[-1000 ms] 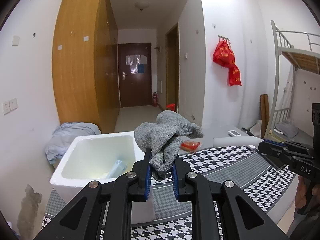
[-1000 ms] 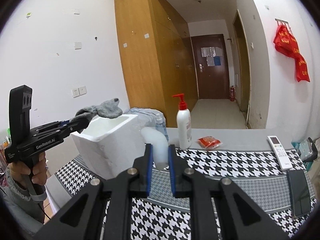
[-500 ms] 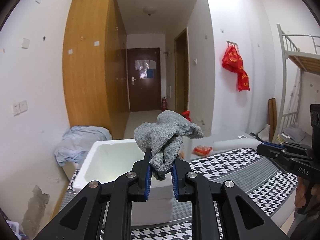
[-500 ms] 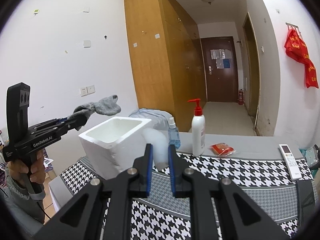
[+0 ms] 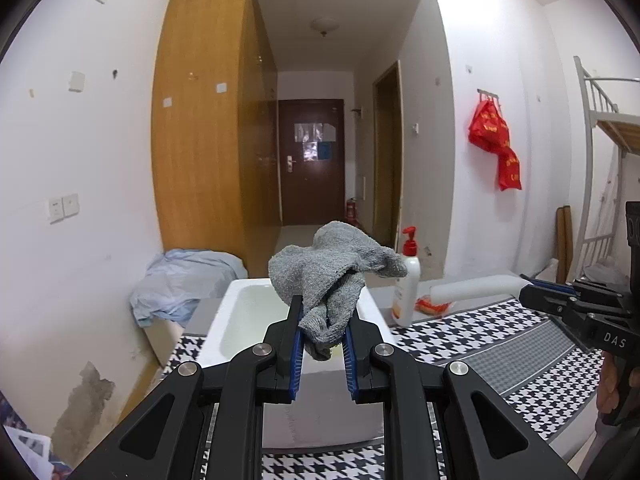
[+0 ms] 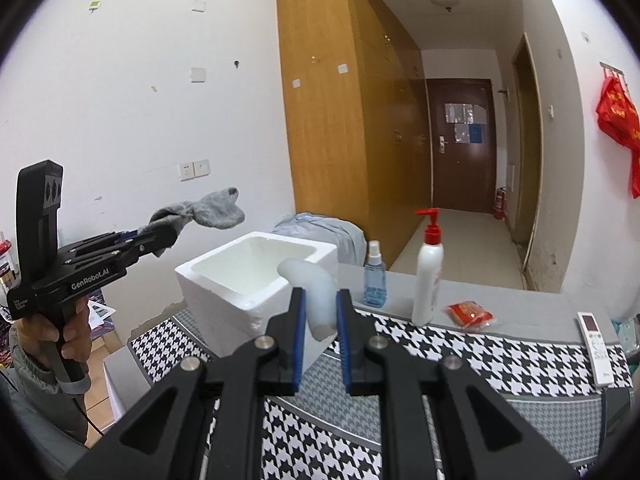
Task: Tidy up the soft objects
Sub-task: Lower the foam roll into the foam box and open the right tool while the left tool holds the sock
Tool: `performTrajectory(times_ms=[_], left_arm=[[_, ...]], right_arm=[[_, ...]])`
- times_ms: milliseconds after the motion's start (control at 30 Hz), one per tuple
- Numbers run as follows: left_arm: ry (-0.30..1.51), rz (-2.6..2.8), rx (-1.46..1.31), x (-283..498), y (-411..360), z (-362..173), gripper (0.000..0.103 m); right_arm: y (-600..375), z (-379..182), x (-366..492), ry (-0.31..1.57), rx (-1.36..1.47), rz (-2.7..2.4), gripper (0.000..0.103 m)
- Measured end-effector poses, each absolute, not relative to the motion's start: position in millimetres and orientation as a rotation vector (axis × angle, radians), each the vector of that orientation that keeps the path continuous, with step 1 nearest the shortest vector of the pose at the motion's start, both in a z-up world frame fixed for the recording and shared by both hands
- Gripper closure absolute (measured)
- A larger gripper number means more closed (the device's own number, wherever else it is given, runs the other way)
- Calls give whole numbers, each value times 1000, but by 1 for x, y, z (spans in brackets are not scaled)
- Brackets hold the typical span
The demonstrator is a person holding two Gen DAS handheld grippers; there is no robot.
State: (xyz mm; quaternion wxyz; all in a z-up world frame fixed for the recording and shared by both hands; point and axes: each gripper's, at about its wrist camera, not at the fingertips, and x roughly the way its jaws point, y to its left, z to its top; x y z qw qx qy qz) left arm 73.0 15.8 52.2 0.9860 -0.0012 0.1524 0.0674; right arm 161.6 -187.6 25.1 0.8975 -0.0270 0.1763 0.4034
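We see the grey sock (image 5: 332, 276) bunched between the blue pads of the left gripper (image 5: 322, 340), which is pinching its lower end. The bulk of the sock rises up and forward from the fingertips, its long axis running away from the jaws, and one loose end droops off to the right at the top. From the right wrist view the same sock (image 6: 204, 212) stretches out past the tips of the left gripper (image 6: 160, 238) and points rightward, raised and short of the white foam box (image 6: 240, 280) (well above its rim). A hand (image 6: 60, 336) in a grey sleeve grips that tool's handle.

The right gripper (image 6: 322, 312) is clamped on a white foam roll (image 6: 316, 292), whose lower end sits between the pads while the rest curves up and to the left toward the box's near wall. In the left view that roll (image 5: 472, 290) sticks out leftward from the right gripper (image 5: 528, 292), lying nearly level.

Beyond the right gripper's tips, on the houndstooth cloth (image 6: 460, 352), stand a blue spray bottle (image 6: 374, 276) and a white pump bottle (image 6: 428, 272), with a red packet (image 6: 468, 314) and a remote control (image 6: 596, 344) further right.
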Motion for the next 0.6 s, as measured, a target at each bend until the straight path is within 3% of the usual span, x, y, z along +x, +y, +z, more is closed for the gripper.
performTrajectory(times_ms=[600], left_arm=[[299,211,-19,62,41,53,85]], right_arm=[[-138,30,167,377,-95,929,85]])
